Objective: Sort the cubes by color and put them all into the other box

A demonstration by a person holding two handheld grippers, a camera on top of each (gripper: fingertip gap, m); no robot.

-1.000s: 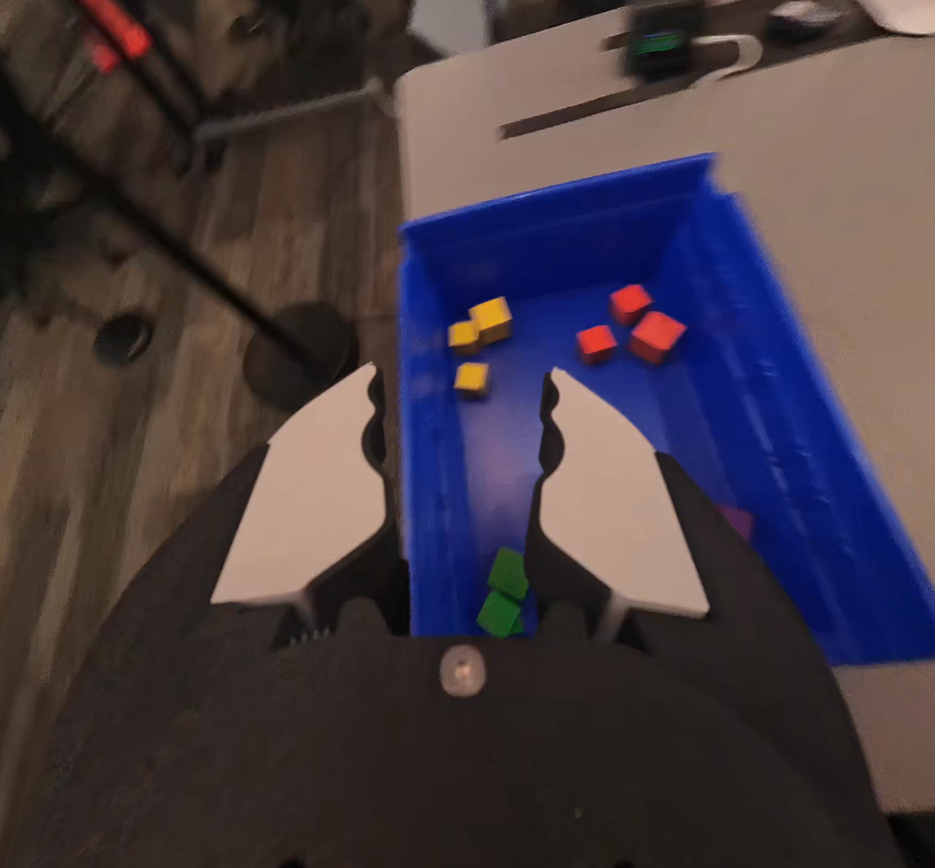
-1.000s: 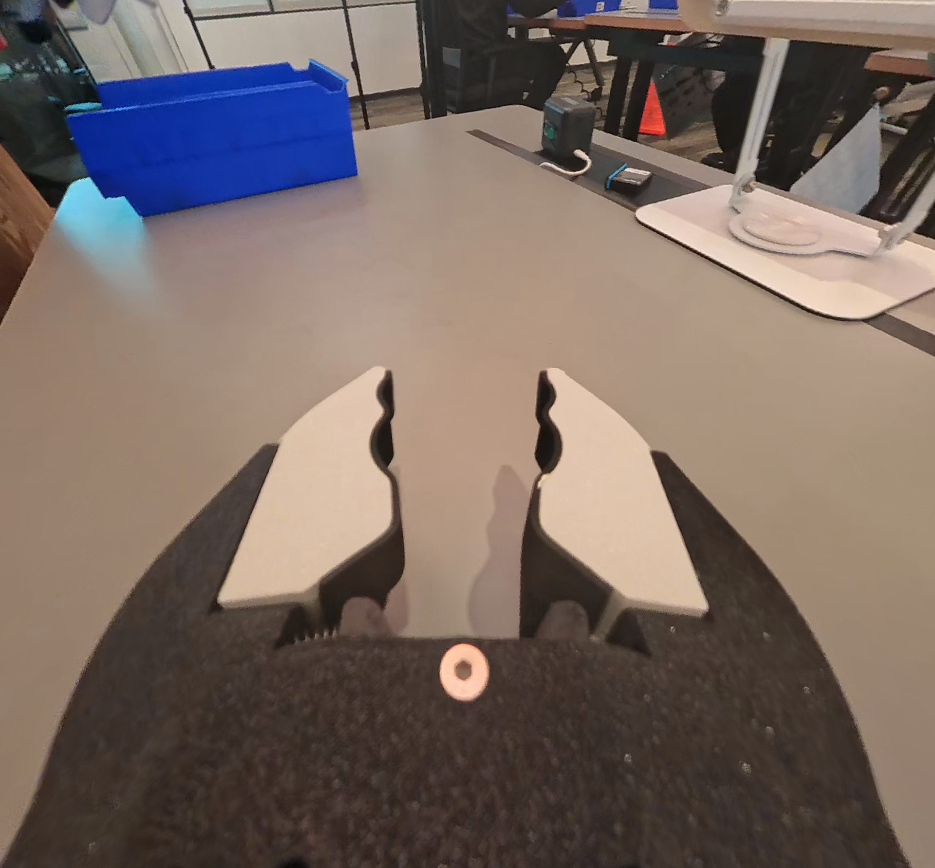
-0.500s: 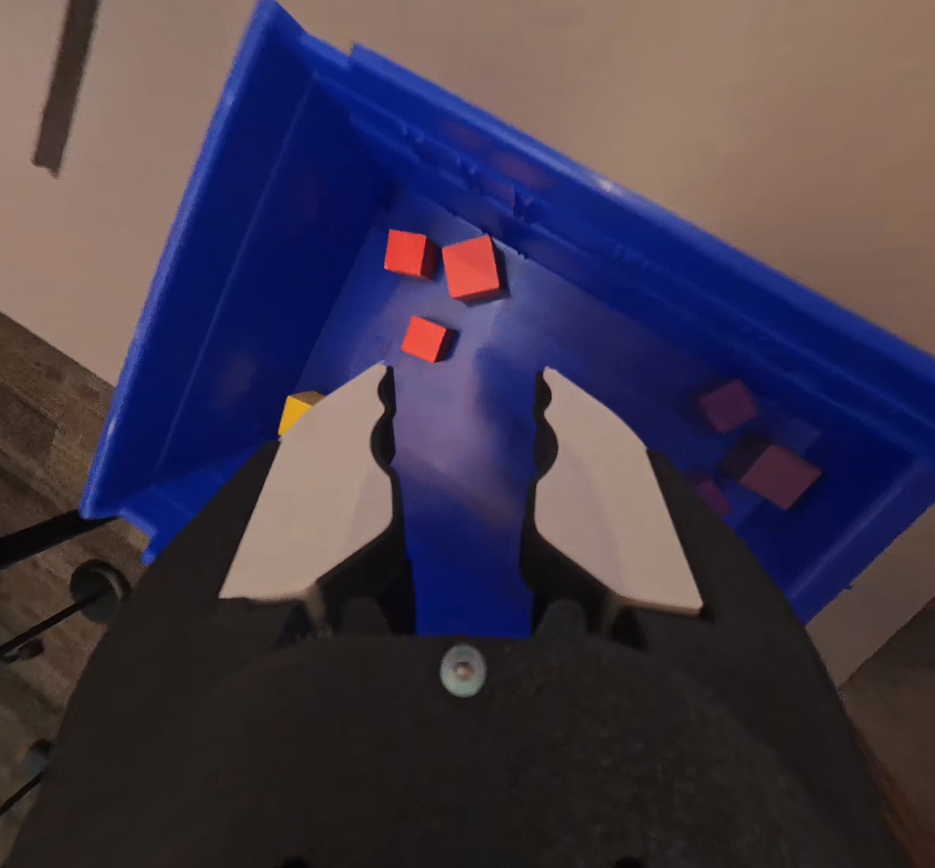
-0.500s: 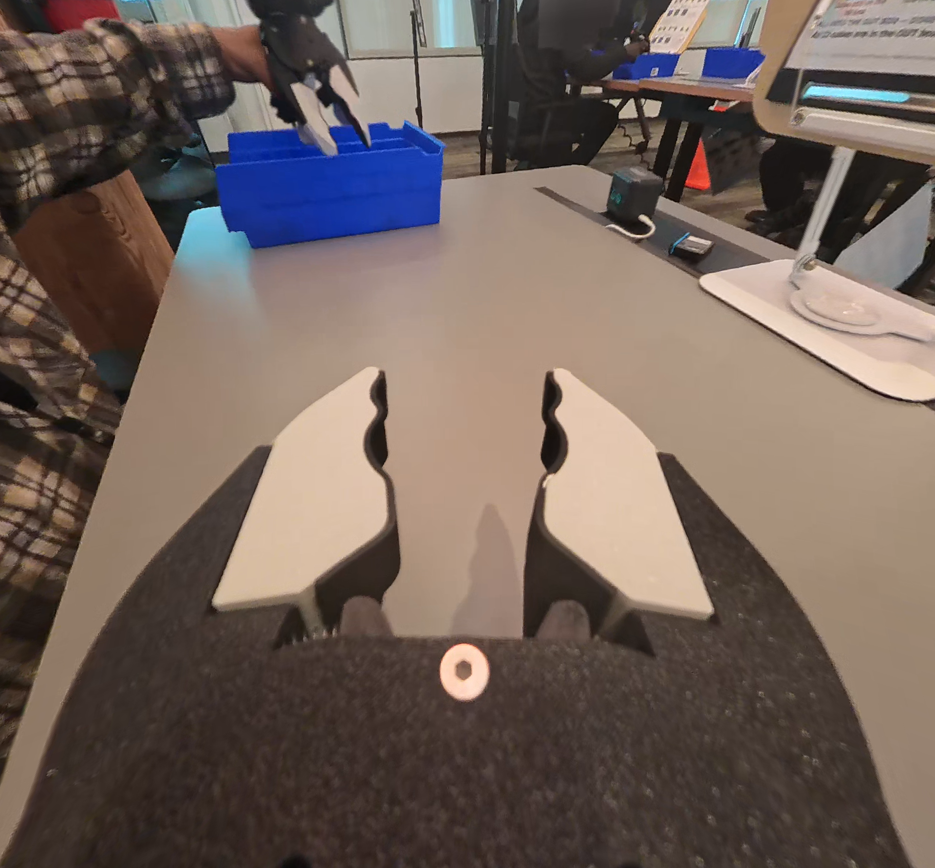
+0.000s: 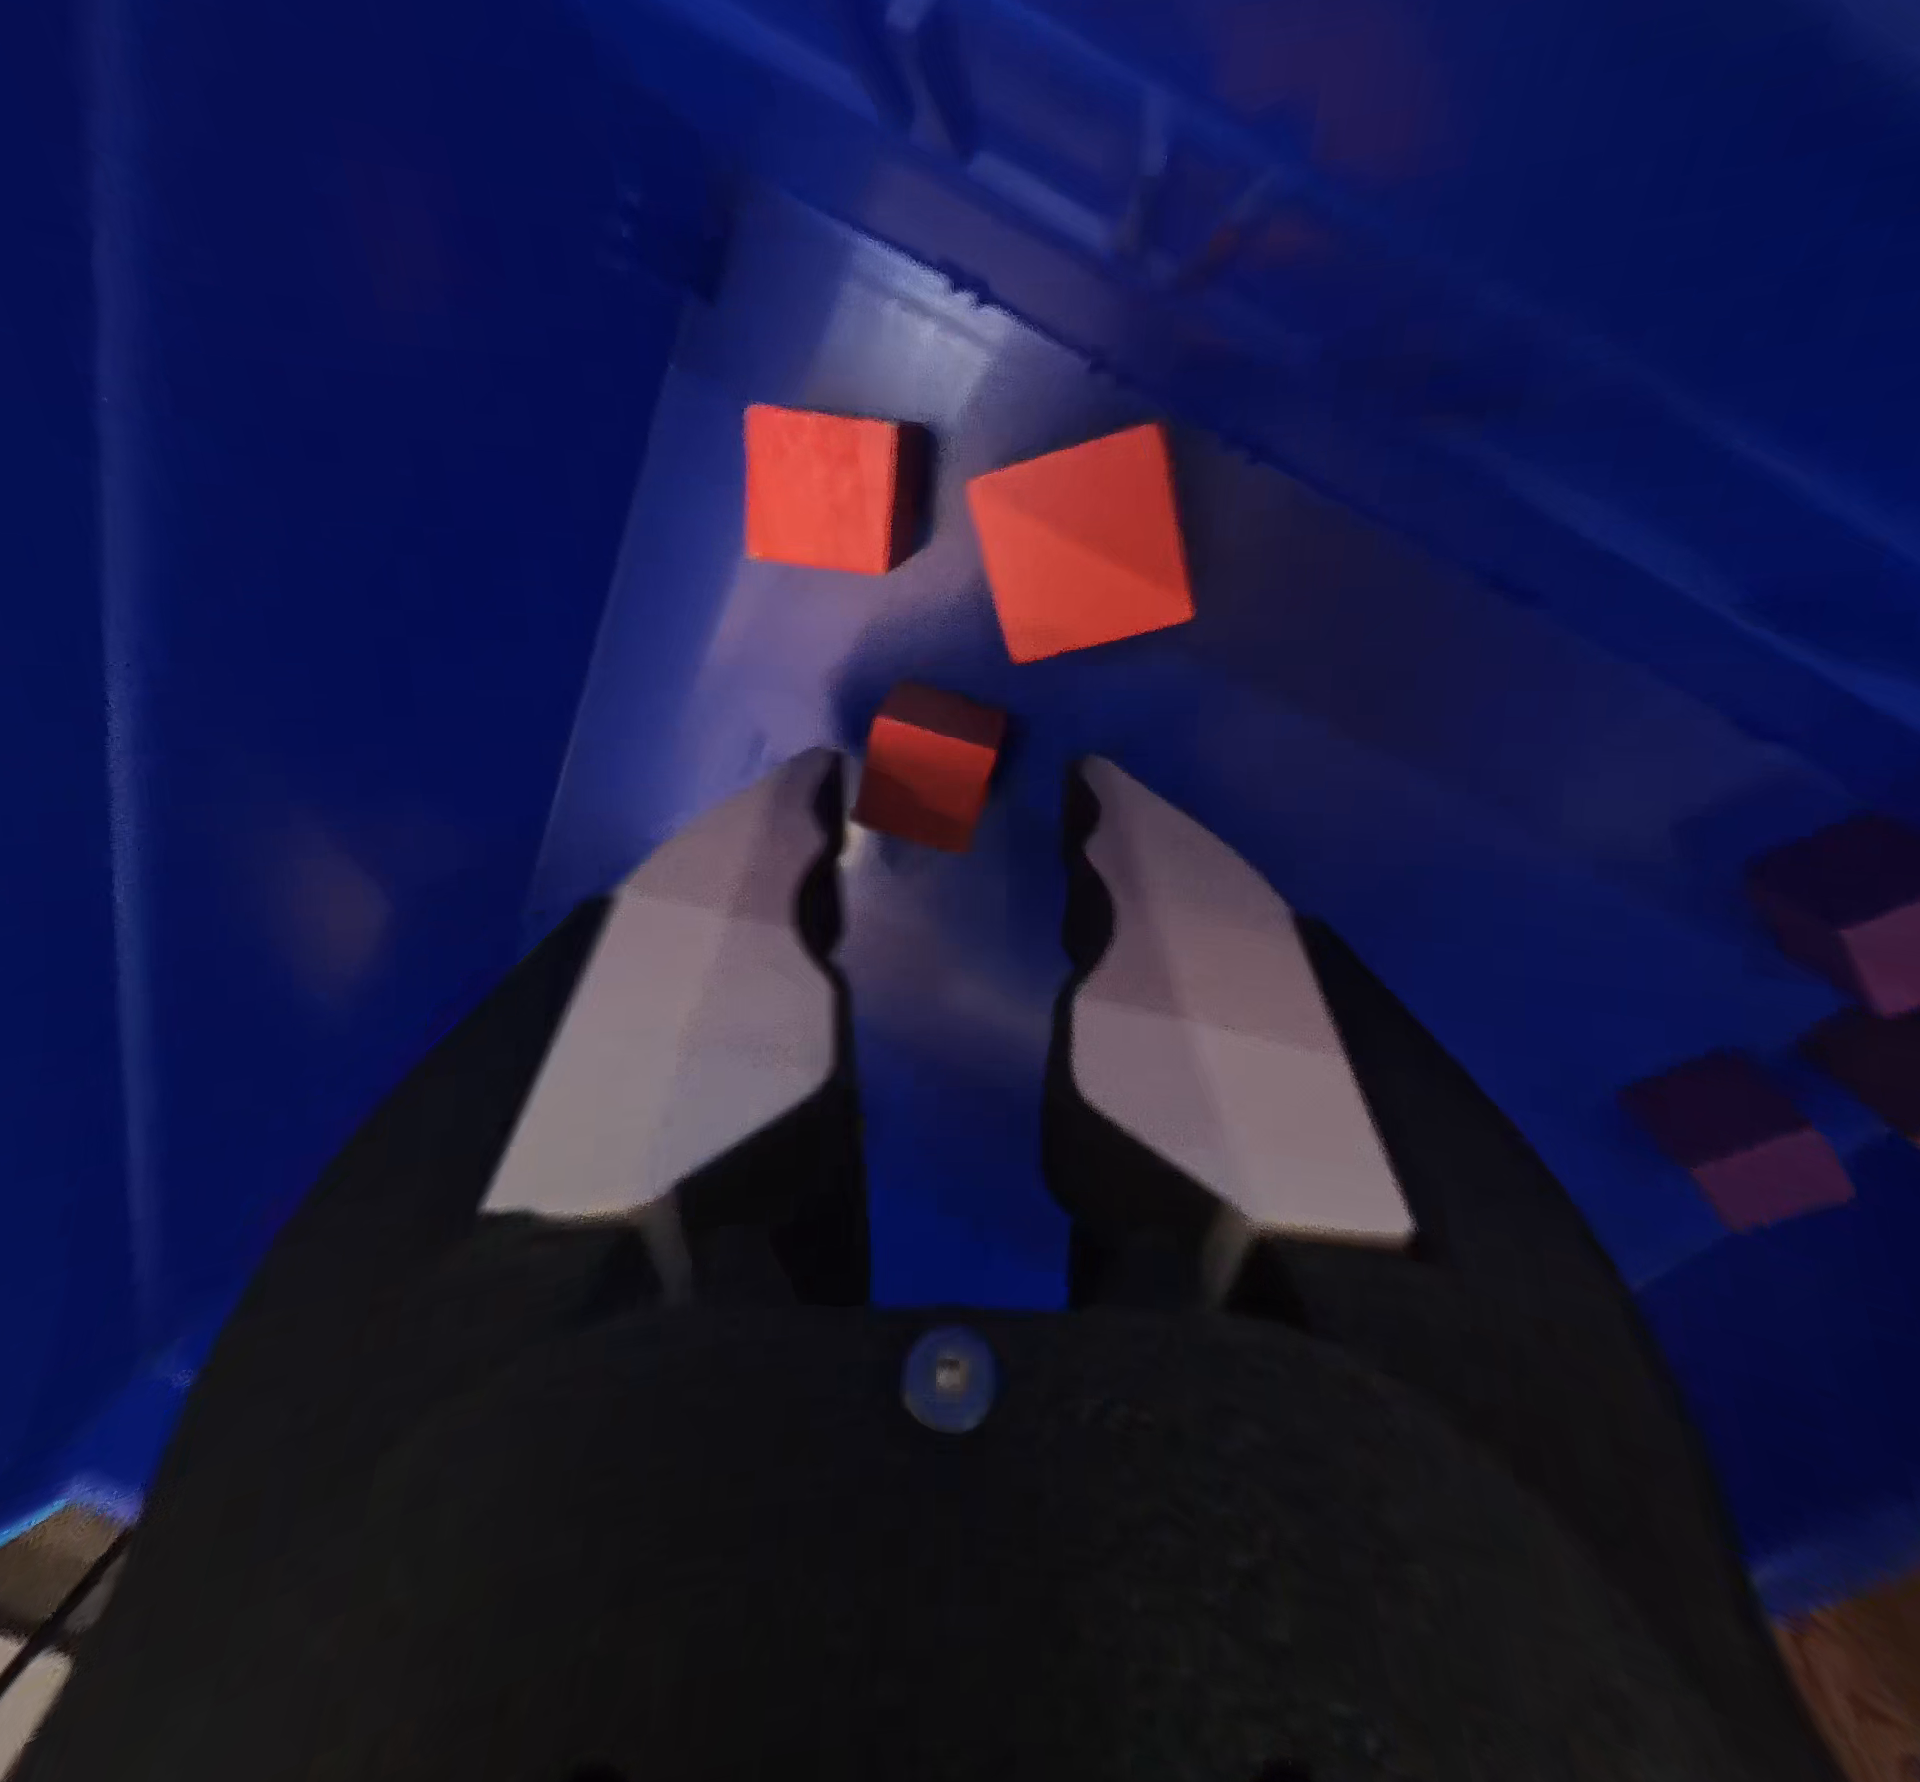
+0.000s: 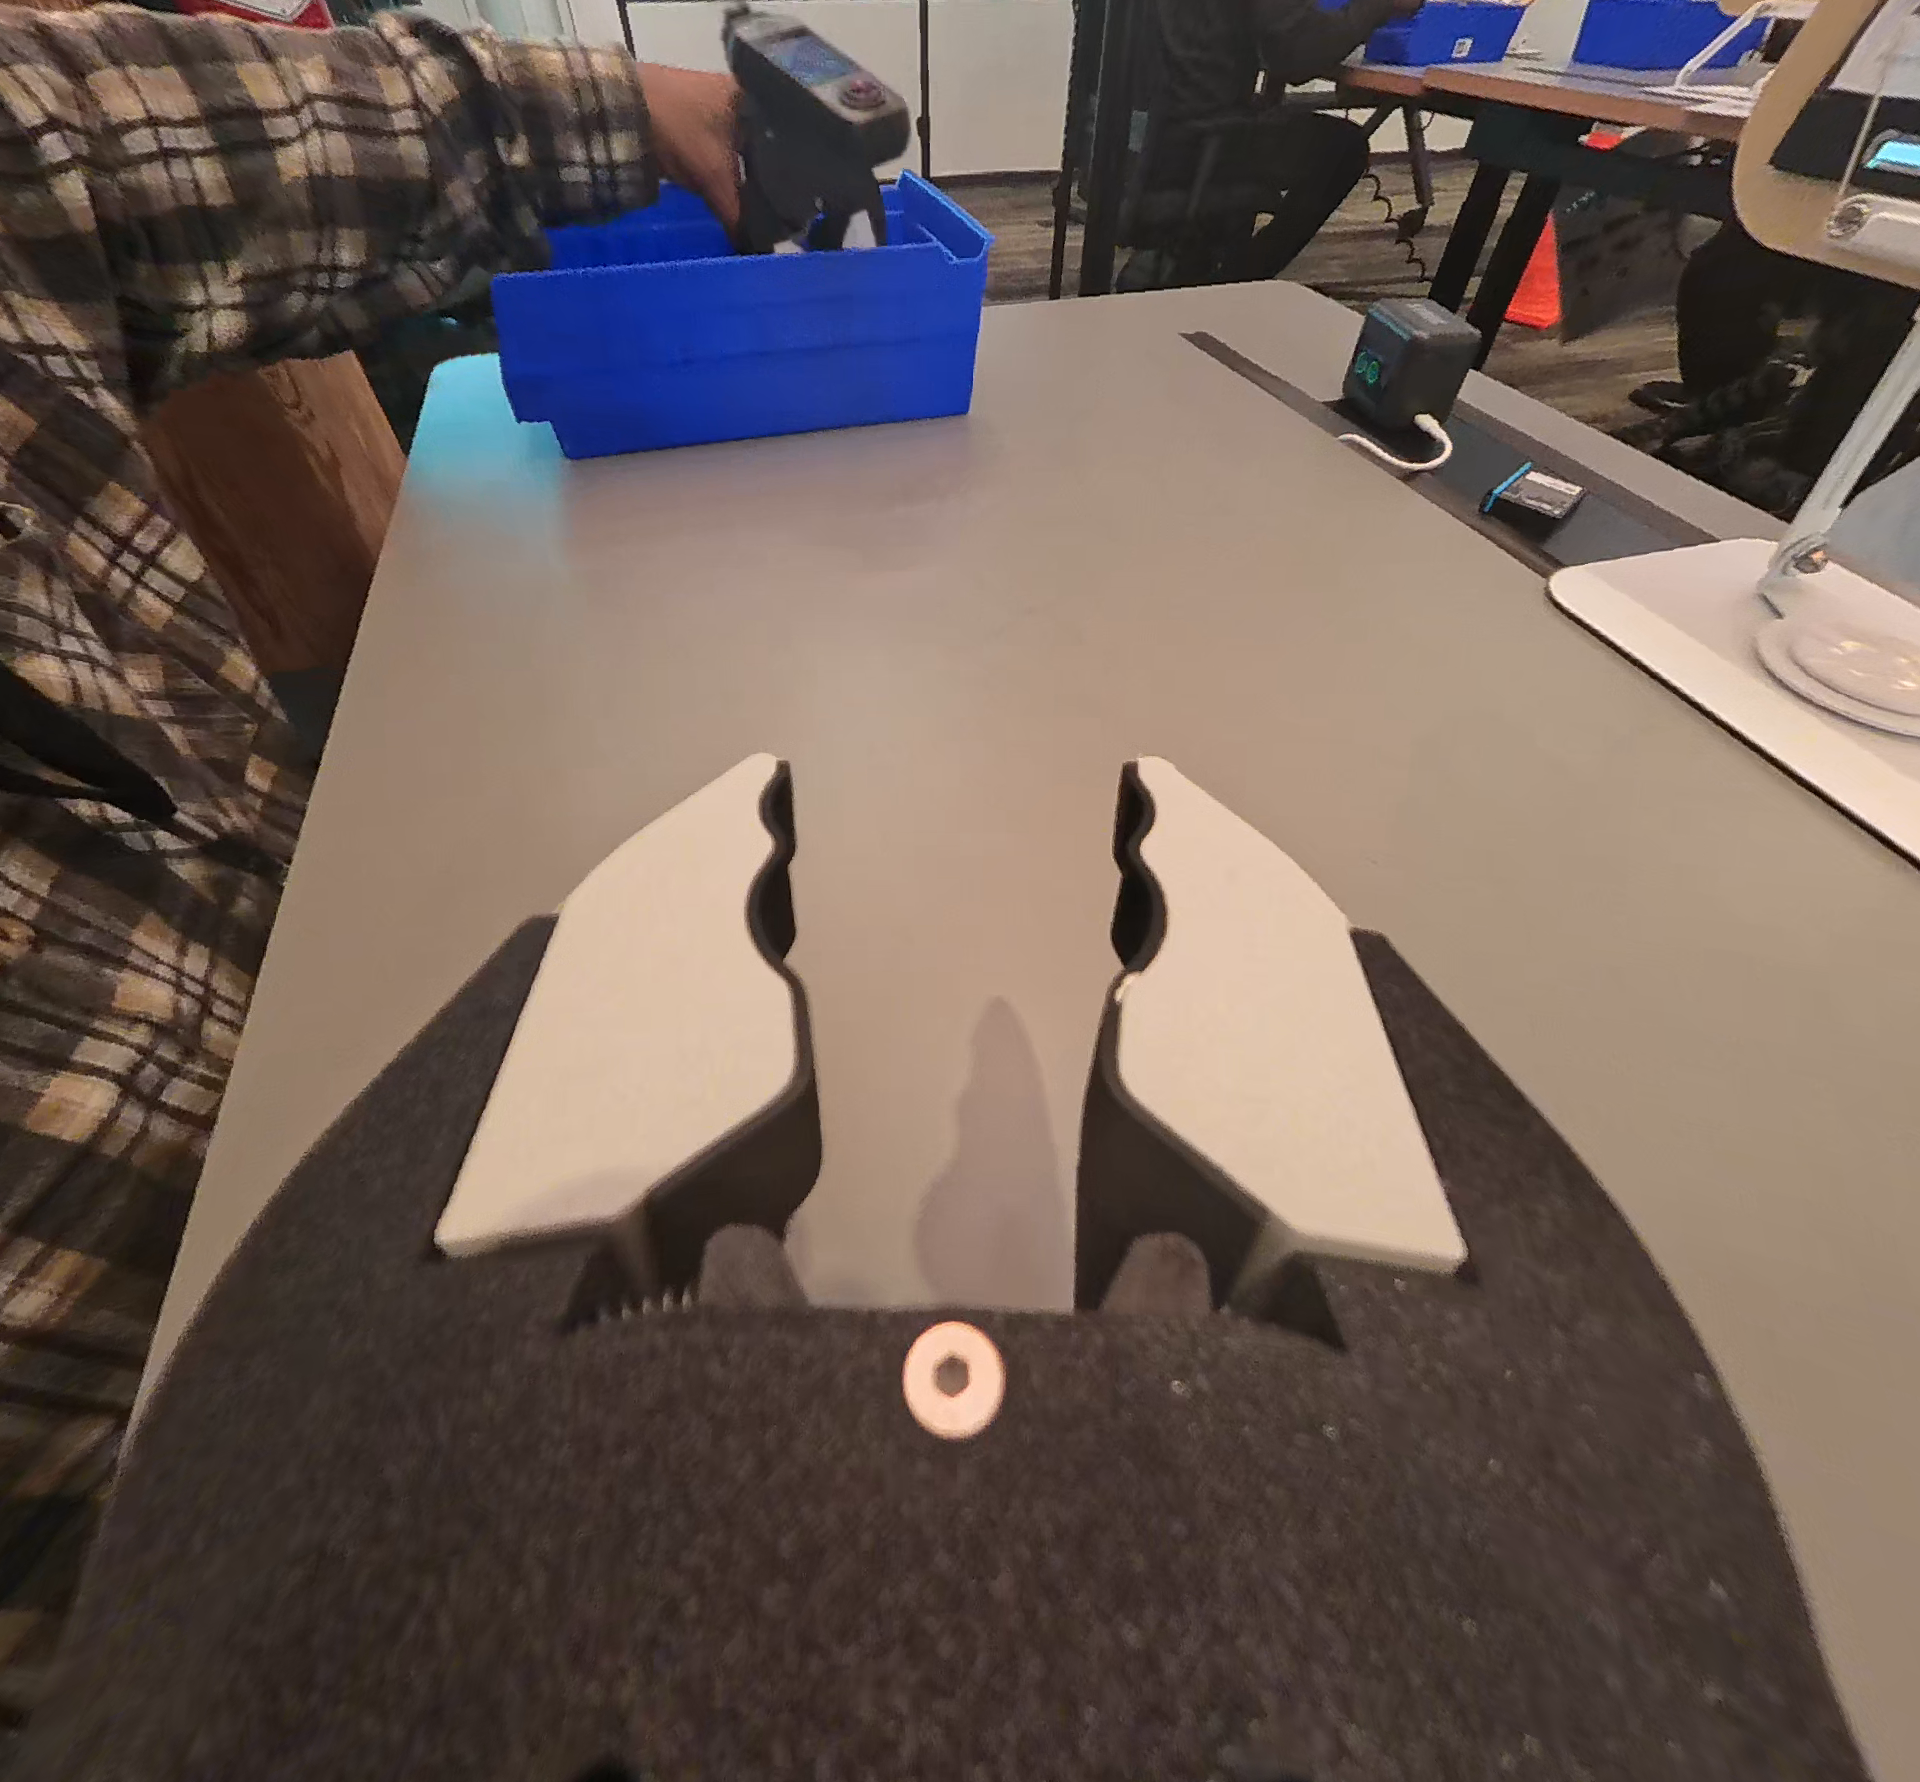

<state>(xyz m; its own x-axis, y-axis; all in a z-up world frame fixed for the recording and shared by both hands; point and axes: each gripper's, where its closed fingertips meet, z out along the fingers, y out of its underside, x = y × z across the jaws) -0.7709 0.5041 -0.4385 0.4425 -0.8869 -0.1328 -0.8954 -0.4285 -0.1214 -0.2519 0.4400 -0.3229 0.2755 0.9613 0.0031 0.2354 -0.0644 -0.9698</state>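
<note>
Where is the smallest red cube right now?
Left wrist view: the smallest red cube lies on the blue box floor, just ahead of the open left gripper, nearer its left finger.

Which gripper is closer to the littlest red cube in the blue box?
Left. The left gripper is down inside the blue box, open, its tips right at the small red cube. The right gripper hovers open over the grey table, well away from the box.

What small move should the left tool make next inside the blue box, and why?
Probably ease a little further forward and down, then close. The left tool is open, and the nearest red cube sits just at its fingertips, nearer the left finger, not yet between them.
</note>
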